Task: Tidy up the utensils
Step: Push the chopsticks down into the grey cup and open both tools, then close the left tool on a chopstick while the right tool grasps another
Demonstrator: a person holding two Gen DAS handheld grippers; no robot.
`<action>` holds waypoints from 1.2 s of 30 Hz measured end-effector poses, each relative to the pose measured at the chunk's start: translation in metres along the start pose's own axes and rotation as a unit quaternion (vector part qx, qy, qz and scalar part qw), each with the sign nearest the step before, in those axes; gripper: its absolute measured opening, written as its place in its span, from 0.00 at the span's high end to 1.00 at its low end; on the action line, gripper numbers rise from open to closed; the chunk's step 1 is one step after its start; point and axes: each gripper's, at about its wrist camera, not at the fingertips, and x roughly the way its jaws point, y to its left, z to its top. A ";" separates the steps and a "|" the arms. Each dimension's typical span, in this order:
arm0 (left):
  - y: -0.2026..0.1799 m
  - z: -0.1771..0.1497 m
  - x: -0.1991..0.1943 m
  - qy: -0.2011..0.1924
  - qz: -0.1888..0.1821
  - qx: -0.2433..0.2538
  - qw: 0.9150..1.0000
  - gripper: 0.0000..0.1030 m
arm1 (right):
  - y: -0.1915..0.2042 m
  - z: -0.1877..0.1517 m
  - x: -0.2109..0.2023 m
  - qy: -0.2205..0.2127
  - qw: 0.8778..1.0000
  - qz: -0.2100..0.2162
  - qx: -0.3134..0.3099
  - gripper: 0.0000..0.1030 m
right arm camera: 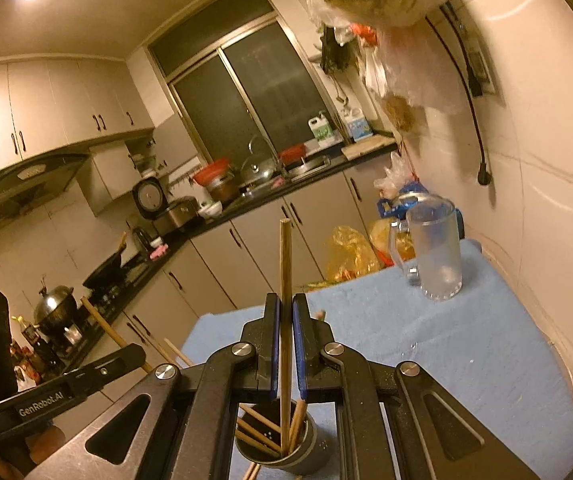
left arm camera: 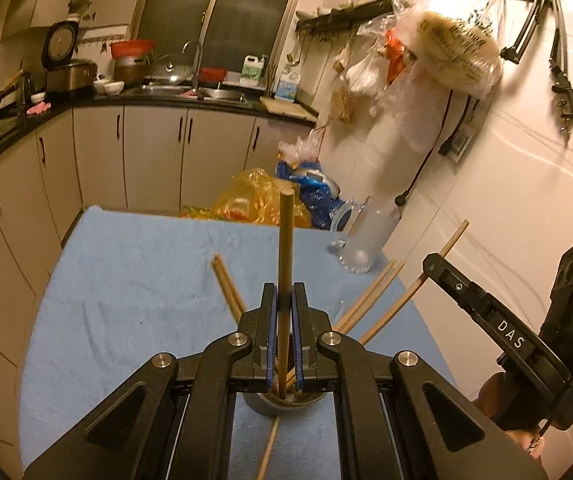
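Both your grippers, left point(left arm camera: 284, 312) and right point(right arm camera: 286, 320), have fingers clamped on one chopstick point(left arm camera: 285, 256) each, lower ends down in the cup point(right arm camera: 282, 448) on the blue towel point(right arm camera: 466, 344).

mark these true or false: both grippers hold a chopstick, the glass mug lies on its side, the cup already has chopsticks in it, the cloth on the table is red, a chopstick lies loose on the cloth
1. Both grippers hold a chopstick. True: the left gripper and the right gripper each have jaws shut on one upright chopstick.
2. The glass mug lies on its side. False: it stands upright on the cloth.
3. The cup already has chopsticks in it. True: several lean inside.
4. The cloth on the table is red. False: it is light blue.
5. A chopstick lies loose on the cloth. True: a loose chopstick lies beside the cup.
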 end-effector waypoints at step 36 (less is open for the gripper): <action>0.018 -0.060 -0.060 -0.010 0.025 -0.001 1.000 0.78 | -0.022 -0.054 -0.047 0.059 0.998 0.006 0.013 0.84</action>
